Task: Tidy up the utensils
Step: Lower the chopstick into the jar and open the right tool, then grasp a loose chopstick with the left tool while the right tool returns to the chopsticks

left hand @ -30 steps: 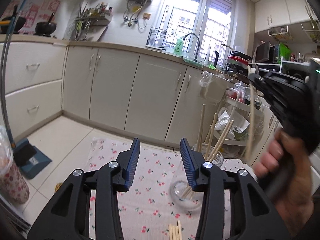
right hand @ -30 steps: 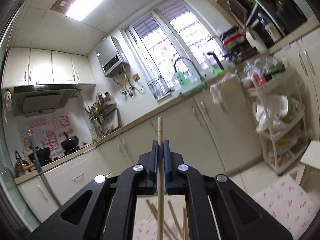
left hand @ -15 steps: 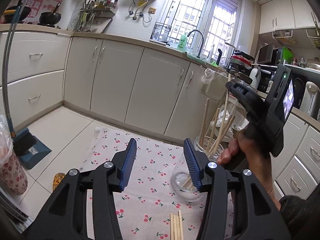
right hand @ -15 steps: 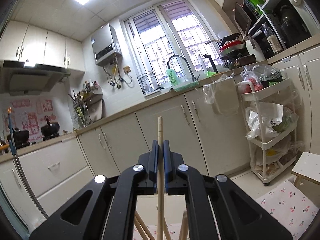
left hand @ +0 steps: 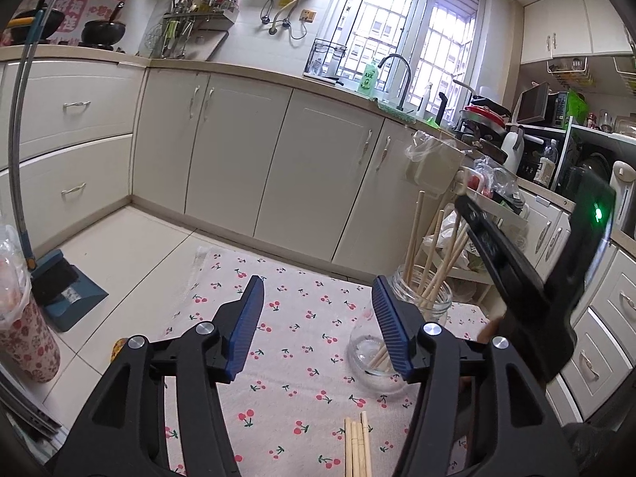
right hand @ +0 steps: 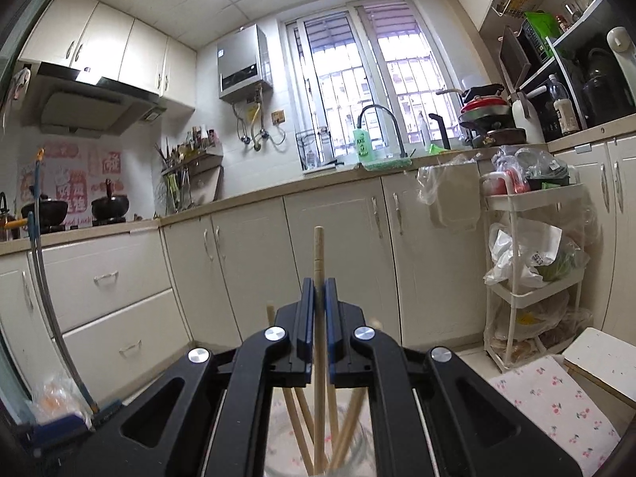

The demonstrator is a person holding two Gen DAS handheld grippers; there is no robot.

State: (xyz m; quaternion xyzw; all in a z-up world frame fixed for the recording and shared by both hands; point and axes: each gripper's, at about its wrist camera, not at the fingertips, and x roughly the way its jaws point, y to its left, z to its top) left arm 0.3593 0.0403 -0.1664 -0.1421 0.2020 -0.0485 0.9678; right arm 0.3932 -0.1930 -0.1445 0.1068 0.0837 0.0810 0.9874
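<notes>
right hand-held gripper (right hand: 318,298) pinching chopstick (right hand: 318,254), left hand-held gripper (left hand: 318,326) agape

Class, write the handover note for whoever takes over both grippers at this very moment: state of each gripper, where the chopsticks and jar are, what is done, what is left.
Left gripper: open, empty, hovering above the cherry-print cloth.
Right gripper: shut on one chopstick, held upright over the glass jar.
Done: several chopsticks already stand in the jar.
Left: lower and release the held chopstick into the jar, then collect the loose chopsticks lying on the cloth near the left gripper.
</notes>
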